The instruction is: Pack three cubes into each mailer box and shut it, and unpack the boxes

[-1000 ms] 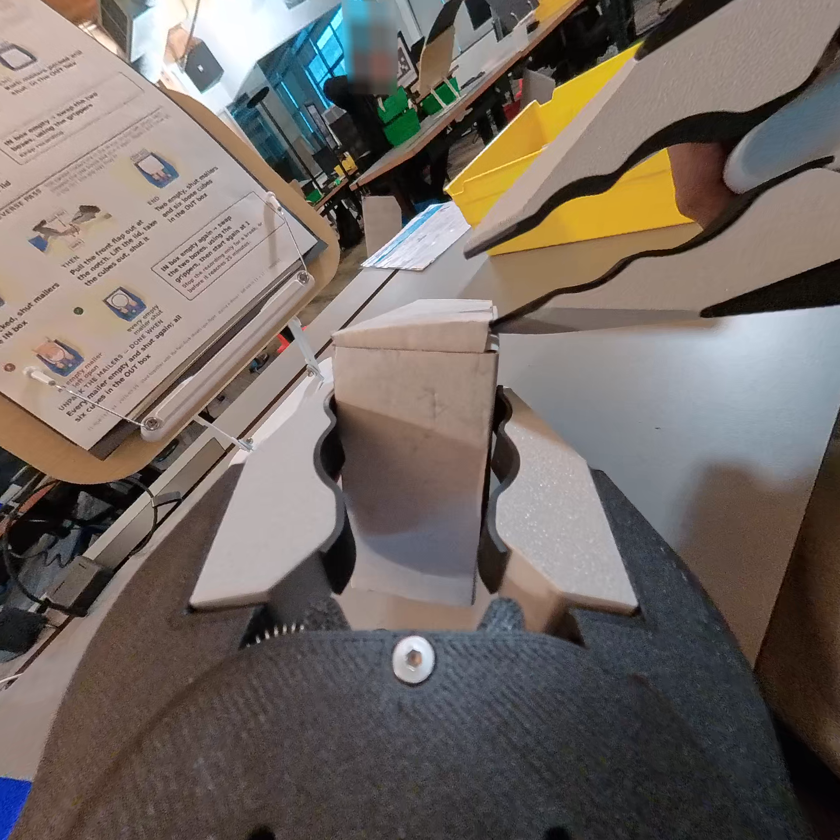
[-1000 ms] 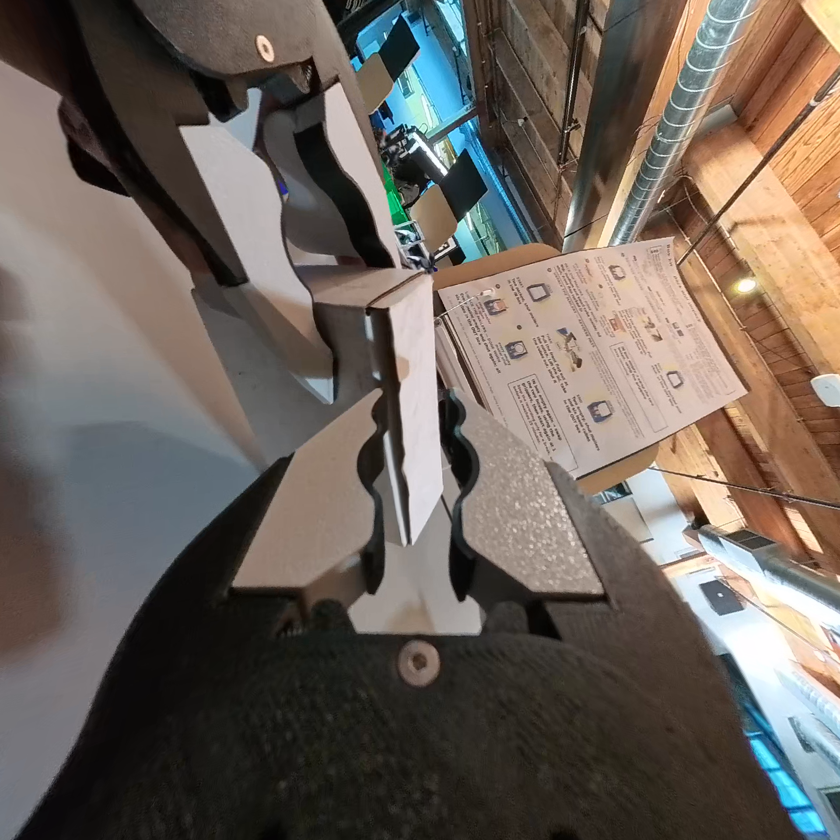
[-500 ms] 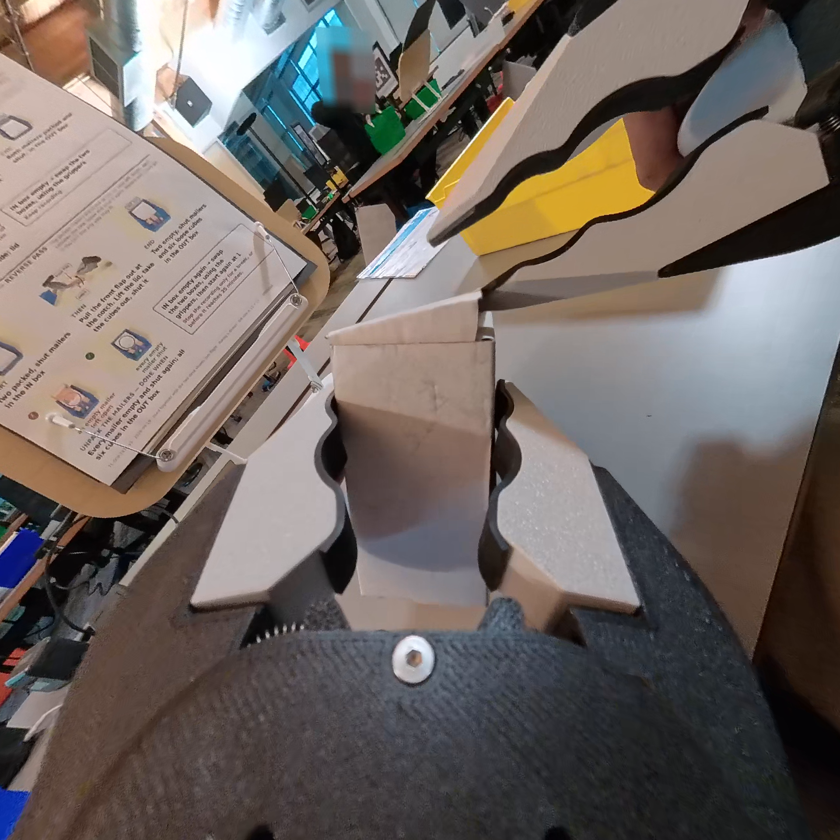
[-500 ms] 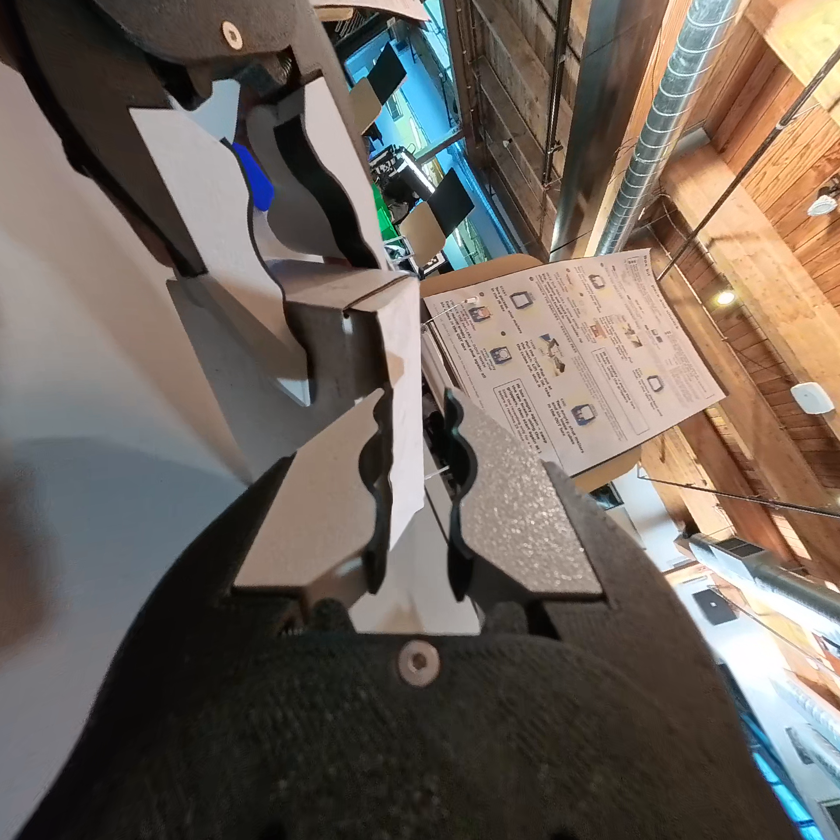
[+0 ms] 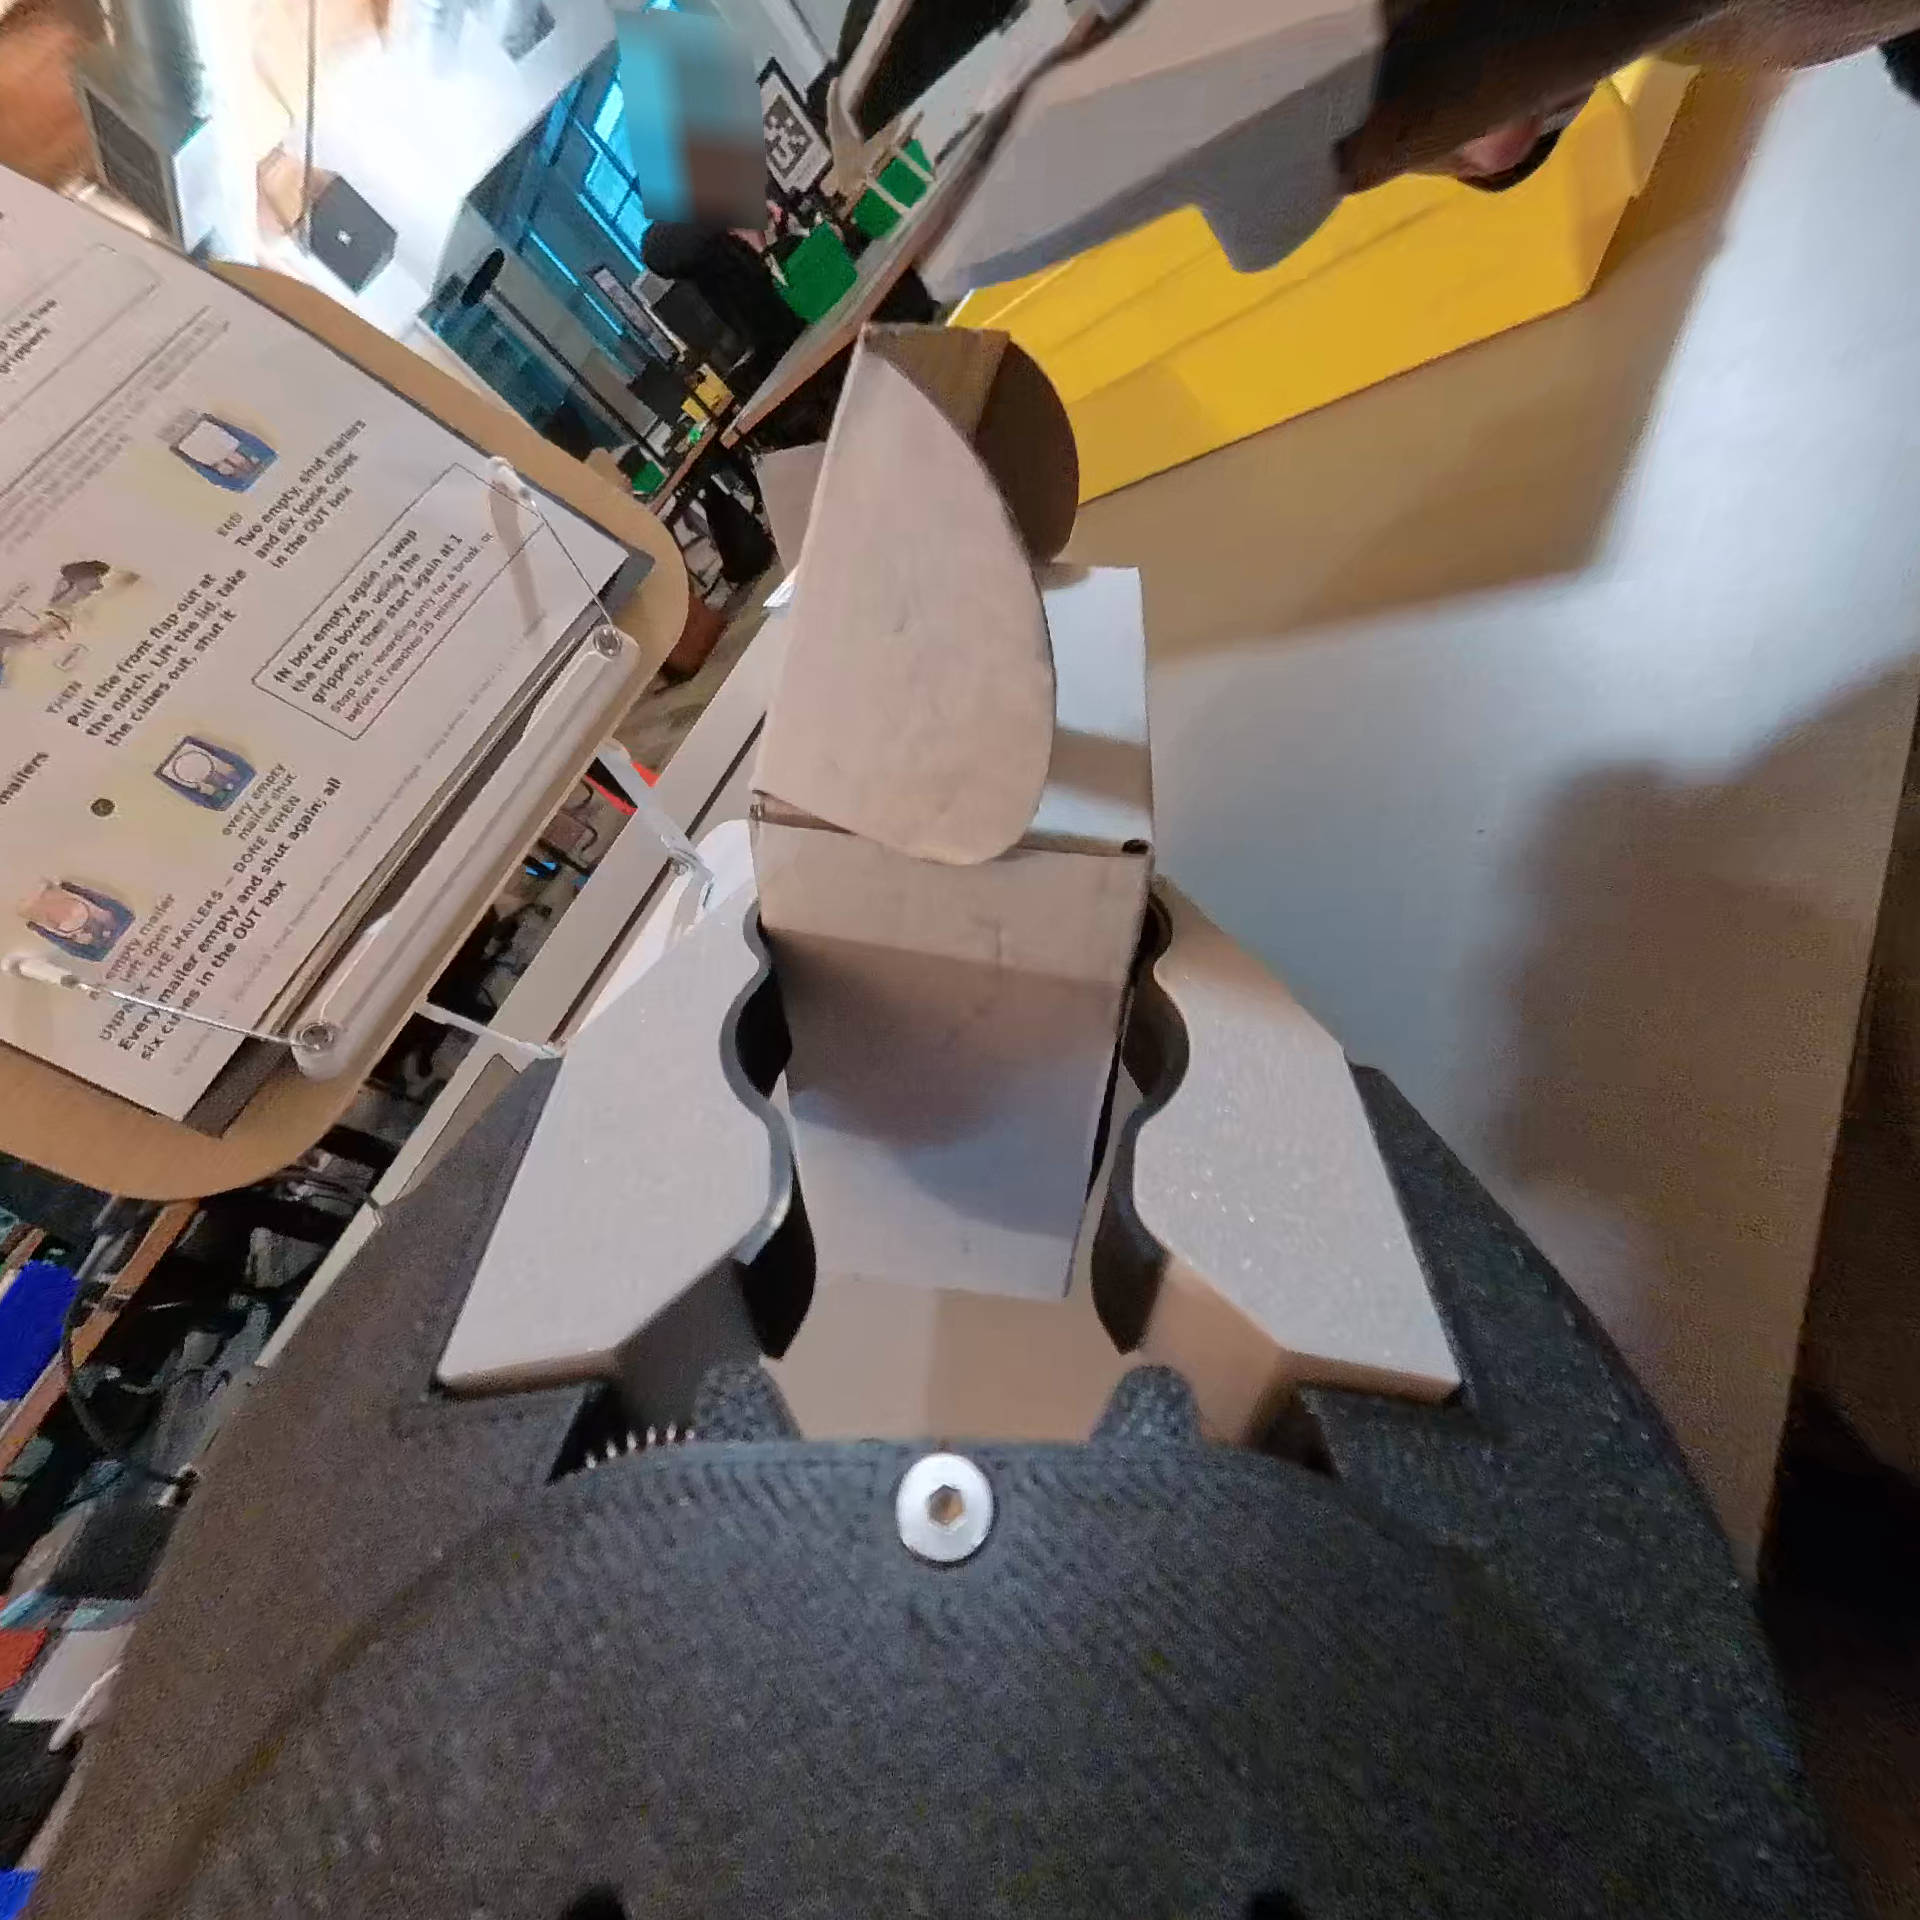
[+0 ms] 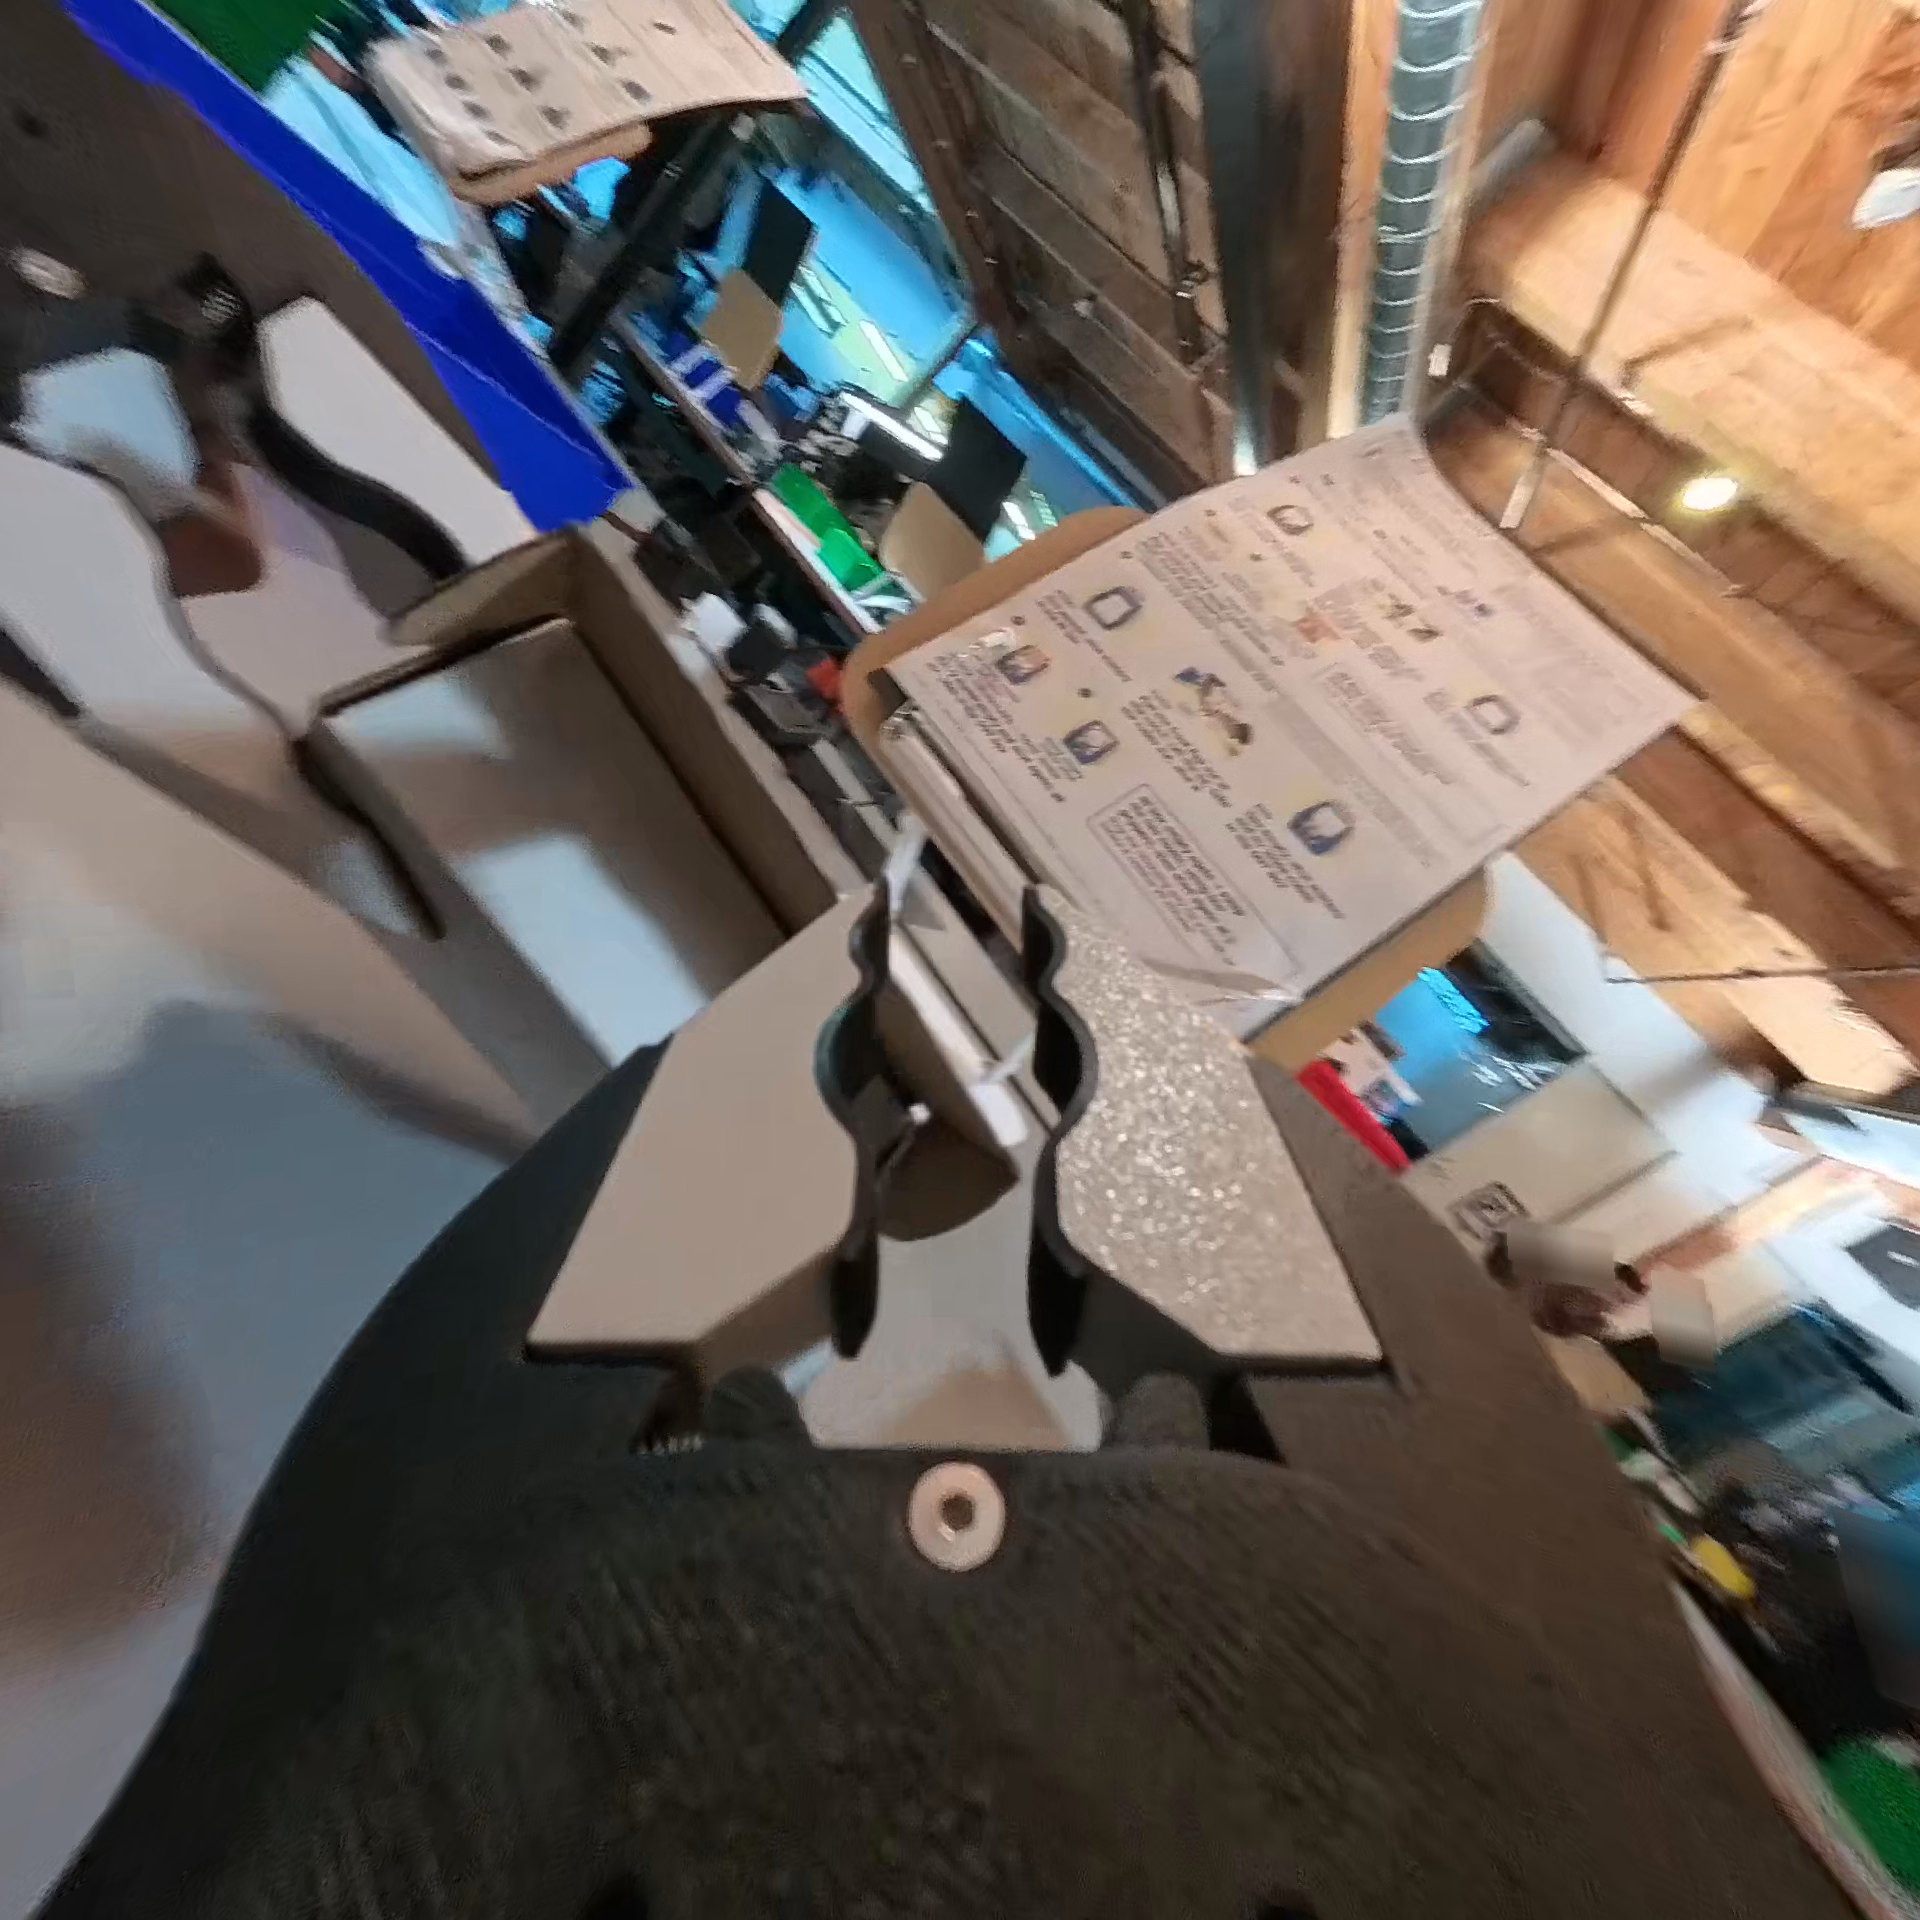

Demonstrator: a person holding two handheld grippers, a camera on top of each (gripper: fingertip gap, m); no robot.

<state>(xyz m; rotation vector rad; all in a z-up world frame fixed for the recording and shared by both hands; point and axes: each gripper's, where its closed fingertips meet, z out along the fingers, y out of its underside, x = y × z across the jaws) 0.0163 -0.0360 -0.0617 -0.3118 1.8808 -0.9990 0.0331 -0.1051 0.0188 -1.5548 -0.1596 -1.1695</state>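
Note:
My left gripper (image 5: 956, 920) is shut on a brown cardboard mailer box (image 5: 951, 997), gripping its two sides above the table. The box's lid flap (image 5: 914, 644) stands up, rounded at its end. The box's inside is hidden and no cubes show. My right gripper (image 6: 951, 904) is open a little, with nothing between its fingers. It sits to the right of the box (image 6: 520, 790) and clear of it. In the left wrist view it appears blurred at the top (image 5: 1122, 156), above the flap. The left gripper also shows in the right wrist view (image 6: 260, 520).
A yellow bin (image 5: 1299, 312) stands at the back of the grey table (image 5: 1455, 831). A clipboard stand with an instruction sheet (image 5: 260, 675) leans at the left, past the table edge. A tan cardboard wall (image 5: 1683, 1039) rises at the right. A blue bin (image 6: 416, 260) lies behind the left gripper. About 11 cm separates my left fingertips from my right.
The right gripper held the lid flap, pulled it up and open, then let go and moved up and away. The left gripper kept its hold on the box.

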